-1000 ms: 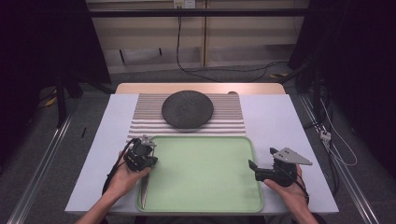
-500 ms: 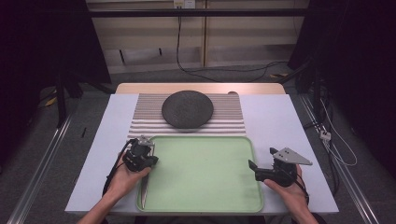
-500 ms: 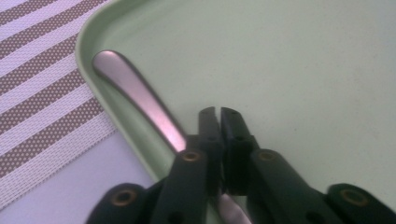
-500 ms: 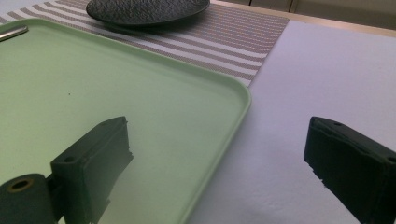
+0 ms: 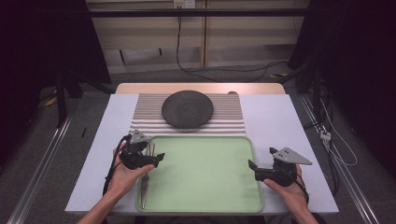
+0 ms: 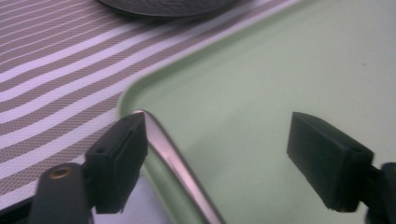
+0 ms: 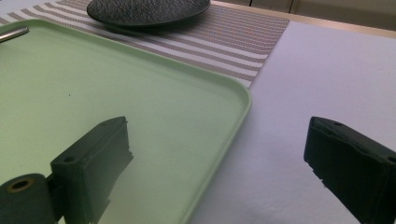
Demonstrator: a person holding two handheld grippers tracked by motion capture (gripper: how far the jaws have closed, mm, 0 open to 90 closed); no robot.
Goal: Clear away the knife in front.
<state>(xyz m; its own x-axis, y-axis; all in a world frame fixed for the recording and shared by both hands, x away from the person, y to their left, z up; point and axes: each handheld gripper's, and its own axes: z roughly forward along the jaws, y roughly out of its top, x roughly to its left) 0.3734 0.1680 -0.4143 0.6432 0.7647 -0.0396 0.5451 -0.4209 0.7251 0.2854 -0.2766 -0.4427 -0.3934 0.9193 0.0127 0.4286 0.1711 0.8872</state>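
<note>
Desk (image 5: 280, 121) comes first: a pale sheet covers it, giving one plain working surface within easy reach of both forearms. On it lies a striped mat (image 5: 187, 116), set toward the far side so that the dark plate (image 5: 187, 108) resting on it stays out of the way of the hands. Nearer the person sits the green tray (image 5: 205, 168), wide and shallow, its near-right corner standing between the right jaws in the right gripper view, probably so the tray can be steadied or shifted from that side. The right claw (image 5: 252, 168) hovers released at the tray's right edge, gripping nothing. The left claw (image 5: 156, 158) is likewise released, jaws spread over the tray's left rim. Smallest is the metal utensil (image 5: 145, 179), a slim silvery piece lying along the tray's left edge; in the left gripper view its end (image 6: 163, 144) passes just beside one jaw, so the claw seems poised to pinch it.
</note>
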